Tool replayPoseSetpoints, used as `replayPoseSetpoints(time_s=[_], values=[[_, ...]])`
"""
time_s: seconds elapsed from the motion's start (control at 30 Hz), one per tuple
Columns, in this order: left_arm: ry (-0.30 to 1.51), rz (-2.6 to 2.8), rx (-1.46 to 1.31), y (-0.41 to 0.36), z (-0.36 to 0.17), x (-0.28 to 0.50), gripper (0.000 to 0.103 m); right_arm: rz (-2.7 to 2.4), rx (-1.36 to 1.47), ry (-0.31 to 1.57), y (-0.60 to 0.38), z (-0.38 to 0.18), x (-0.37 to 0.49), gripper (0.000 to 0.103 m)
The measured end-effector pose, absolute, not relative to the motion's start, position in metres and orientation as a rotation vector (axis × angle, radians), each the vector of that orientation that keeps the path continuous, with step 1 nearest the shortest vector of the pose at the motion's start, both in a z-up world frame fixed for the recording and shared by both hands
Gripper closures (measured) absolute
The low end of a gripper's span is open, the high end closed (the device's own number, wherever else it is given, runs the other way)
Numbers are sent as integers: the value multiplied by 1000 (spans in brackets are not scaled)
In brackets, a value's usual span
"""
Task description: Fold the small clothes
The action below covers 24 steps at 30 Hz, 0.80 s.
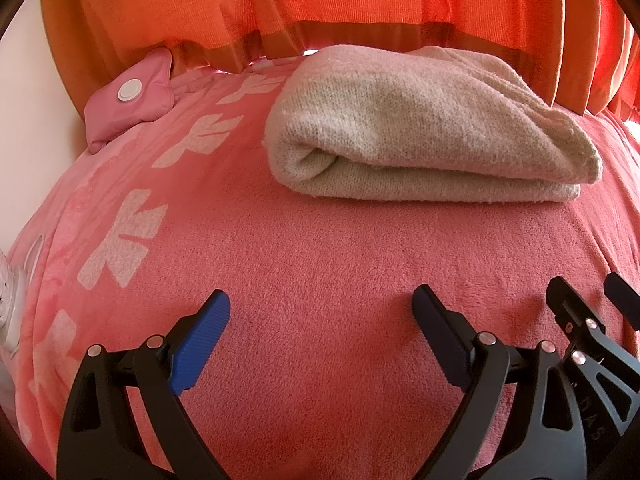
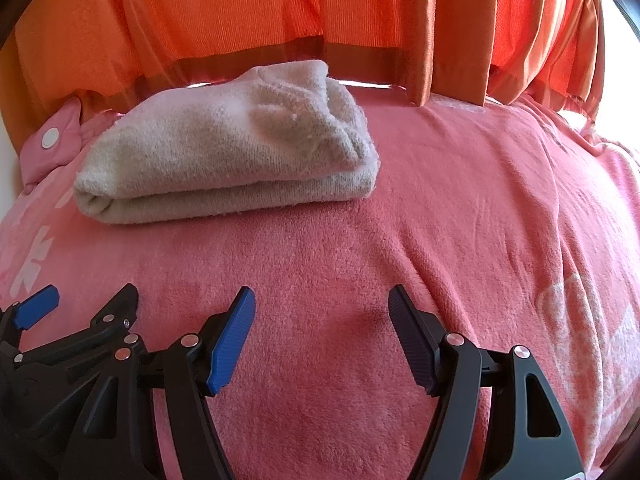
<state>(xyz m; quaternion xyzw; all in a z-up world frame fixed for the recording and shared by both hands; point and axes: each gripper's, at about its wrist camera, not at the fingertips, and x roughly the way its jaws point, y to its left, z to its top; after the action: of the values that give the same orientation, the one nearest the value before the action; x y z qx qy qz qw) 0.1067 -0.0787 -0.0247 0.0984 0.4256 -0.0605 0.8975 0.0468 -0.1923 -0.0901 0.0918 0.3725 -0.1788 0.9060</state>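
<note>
Left wrist shows faint, unreadable lettering on right claw (image 1: 592, 292).

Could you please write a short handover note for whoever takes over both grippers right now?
Left gripper: open, empty, above the pink blanket.
Right gripper: open, empty, beside the left one.
Beige knitted garment: lies folded on the blanket, ahead of both grippers, near the orange curtain.
Done: this piece looks folded.
Left: no other unfolded clothes in view; a pink pouch sits at the blanket's far left.
</note>
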Motion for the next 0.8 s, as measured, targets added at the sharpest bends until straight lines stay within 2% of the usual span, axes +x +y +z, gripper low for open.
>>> replayPoseSetpoints(time_s=[0.8], values=[[875,-114,180,-73,-22,108,10,-370,162,756,-193,-83,45,33]])
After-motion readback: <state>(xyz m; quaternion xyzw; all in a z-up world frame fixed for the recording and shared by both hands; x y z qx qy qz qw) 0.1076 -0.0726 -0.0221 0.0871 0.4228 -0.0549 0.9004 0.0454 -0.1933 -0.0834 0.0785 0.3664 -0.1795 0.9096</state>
